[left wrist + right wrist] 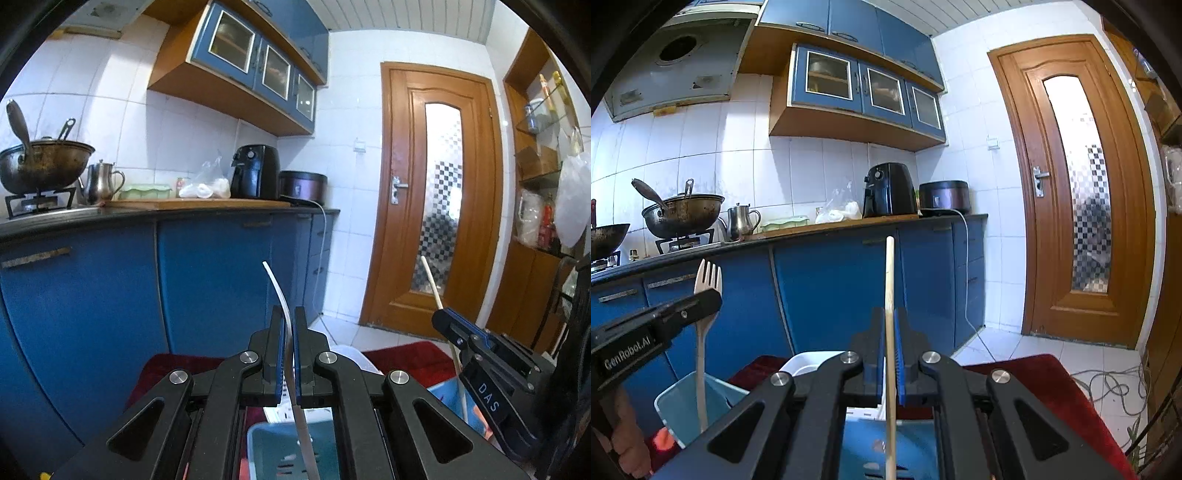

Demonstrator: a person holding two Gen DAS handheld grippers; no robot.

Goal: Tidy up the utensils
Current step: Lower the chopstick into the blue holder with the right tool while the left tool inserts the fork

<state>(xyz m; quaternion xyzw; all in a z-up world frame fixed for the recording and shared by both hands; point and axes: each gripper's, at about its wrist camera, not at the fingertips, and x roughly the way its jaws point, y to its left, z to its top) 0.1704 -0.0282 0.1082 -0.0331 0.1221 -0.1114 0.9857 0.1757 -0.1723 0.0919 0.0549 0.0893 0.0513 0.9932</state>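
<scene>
Gripping white plastic fork in my left hand-held gripper, wooden chopstick in right hand-held gripper, both clamped above blue basket.

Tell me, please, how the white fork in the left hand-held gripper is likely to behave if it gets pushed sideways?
The fork looks like thin plastic, so probably light and somewhat bendy; edge-on it already shows a curve. The left hand-held gripper pinches it partway along, so a sideways push could pivot it between the pads. The right hand-held gripper holds a stiffer-looking chopstick.
</scene>
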